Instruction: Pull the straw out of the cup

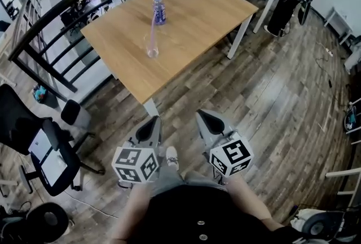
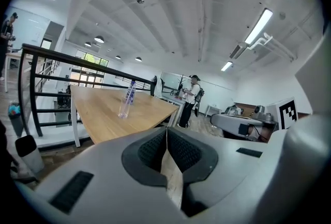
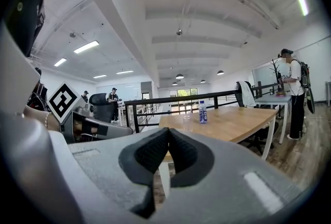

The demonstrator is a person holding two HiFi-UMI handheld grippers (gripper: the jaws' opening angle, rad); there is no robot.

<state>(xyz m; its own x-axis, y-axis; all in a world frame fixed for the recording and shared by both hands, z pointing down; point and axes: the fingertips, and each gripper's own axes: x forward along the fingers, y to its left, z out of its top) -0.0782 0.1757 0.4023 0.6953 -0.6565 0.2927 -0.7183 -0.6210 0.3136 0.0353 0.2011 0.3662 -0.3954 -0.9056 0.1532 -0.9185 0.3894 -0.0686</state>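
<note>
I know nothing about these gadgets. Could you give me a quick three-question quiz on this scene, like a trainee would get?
1. True or false: the straw is already out of the cup.
2. Where does the bottle stand? A) on the table, beyond the cup; B) on the floor; C) held in a gripper.
3. Fill in the gap: the fingers of the left gripper and the right gripper are ____ (open or shut).

Key: 1 false; 2 A; 3 shut.
</note>
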